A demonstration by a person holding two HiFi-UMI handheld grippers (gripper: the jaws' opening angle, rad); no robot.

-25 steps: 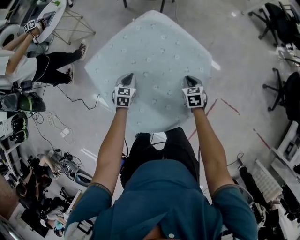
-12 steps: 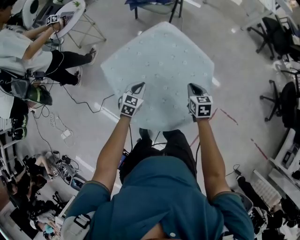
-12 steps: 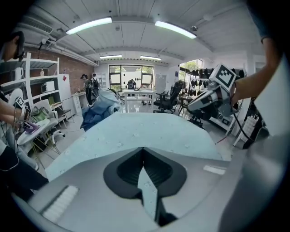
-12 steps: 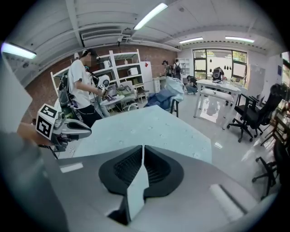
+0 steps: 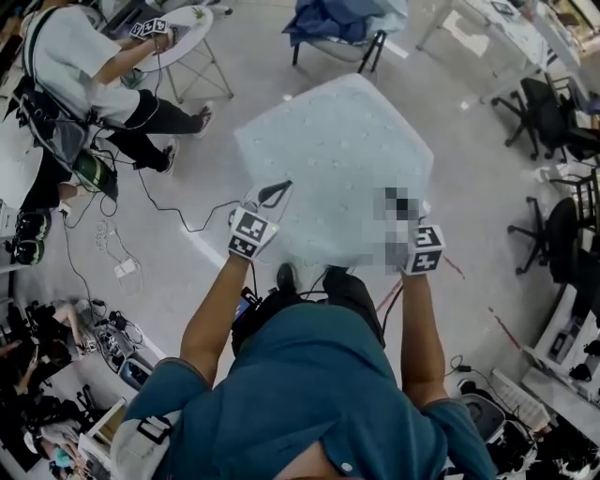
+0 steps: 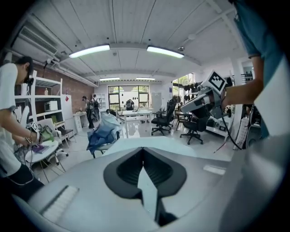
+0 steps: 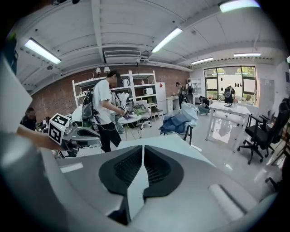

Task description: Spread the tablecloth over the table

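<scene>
A pale grey floor point(image 5: 487, 178) is seen around the tablecloth point(image 5: 337, 159), which is the largest thing in the head view. The tablecloth is light blue-white with small scattered dots. It is stretched out flat and taut ahead of the wearer, with one corner pointing away. What lies beneath it cannot be told.

Well to the left of the tablecloth, a person in a white shirt point(image 5: 75, 56) is seen bent toward a small round white table point(image 5: 192, 23). Just beyond the tablecloth's far corner a chair draped with blue fabric point(image 5: 342, 19) is placed. Black office chairs point(image 5: 548, 103) are grouped well to the right of the tablecloth.

The tablecloth's near edge is held at two places. Its near left part is gripped by the left gripper point(image 5: 278, 191); in the left gripper view the jaws are seen pressed together on a thin fold of the fabric. Its near right part is gripped by the right gripper point(image 7: 143, 148), whose jaws are likewise clamped on a thin strip of the tablecloth. In the head view the tips of this gripper are covered by a mosaic patch.

A black cable point(image 5: 178, 220) is trailed over the floor to the left of the tablecloth.
</scene>
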